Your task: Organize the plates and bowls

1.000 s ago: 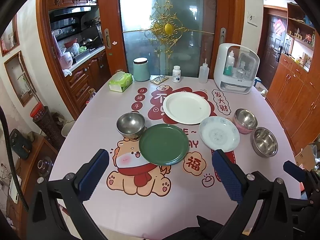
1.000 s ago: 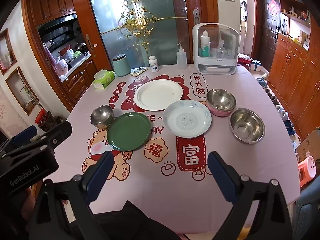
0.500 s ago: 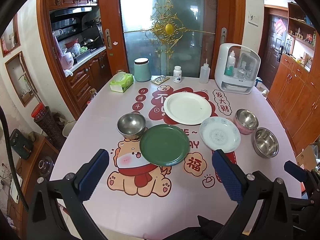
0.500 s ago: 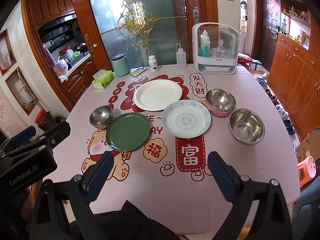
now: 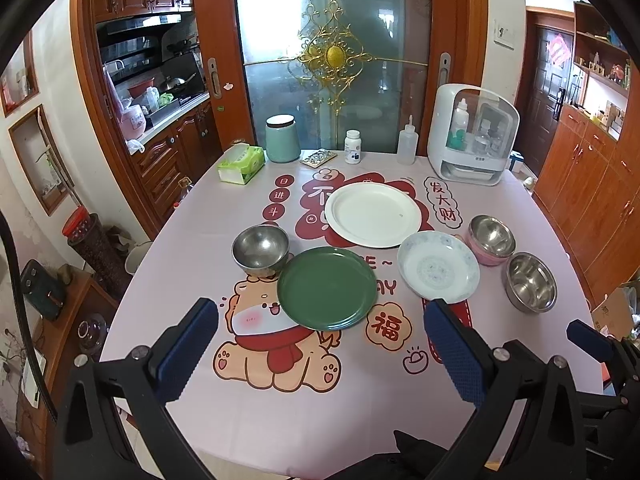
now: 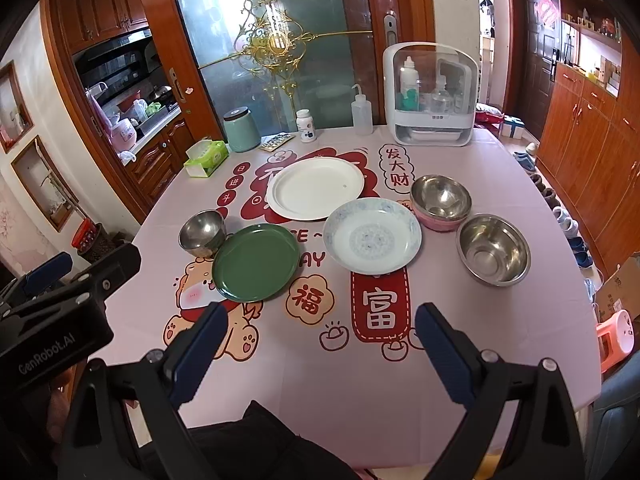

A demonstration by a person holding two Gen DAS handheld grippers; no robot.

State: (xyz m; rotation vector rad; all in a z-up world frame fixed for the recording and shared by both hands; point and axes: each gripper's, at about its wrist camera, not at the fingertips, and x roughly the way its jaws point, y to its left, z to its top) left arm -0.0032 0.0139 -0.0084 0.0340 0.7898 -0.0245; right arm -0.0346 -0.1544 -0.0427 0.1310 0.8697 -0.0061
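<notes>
On the pink printed tablecloth lie a green plate (image 5: 327, 288) (image 6: 256, 263), a large white plate (image 5: 373, 214) (image 6: 315, 189) and a pale blue patterned plate (image 5: 438, 267) (image 6: 372, 235). A steel bowl (image 5: 260, 249) (image 6: 202, 233) stands left of the green plate. At right, a steel bowl sits inside a pink bowl (image 5: 490, 240) (image 6: 440, 201), with another steel bowl (image 5: 530, 282) (image 6: 494, 249) nearer. My left gripper (image 5: 320, 334) is open and empty above the near table, before the green plate. My right gripper (image 6: 320, 330) is open and empty above the near edge.
Along the far edge stand a green tissue box (image 5: 241, 165), a teal canister (image 5: 282, 138), a pill bottle (image 5: 353, 146), a squeeze bottle (image 5: 407, 143) and a white bottle cabinet (image 5: 472, 134). Wooden cupboards (image 6: 592, 128) line the right wall. A pink stool (image 6: 618, 334) stands by the table's right corner.
Both views have shifted very slightly; the dishes have not moved and both grippers stay open.
</notes>
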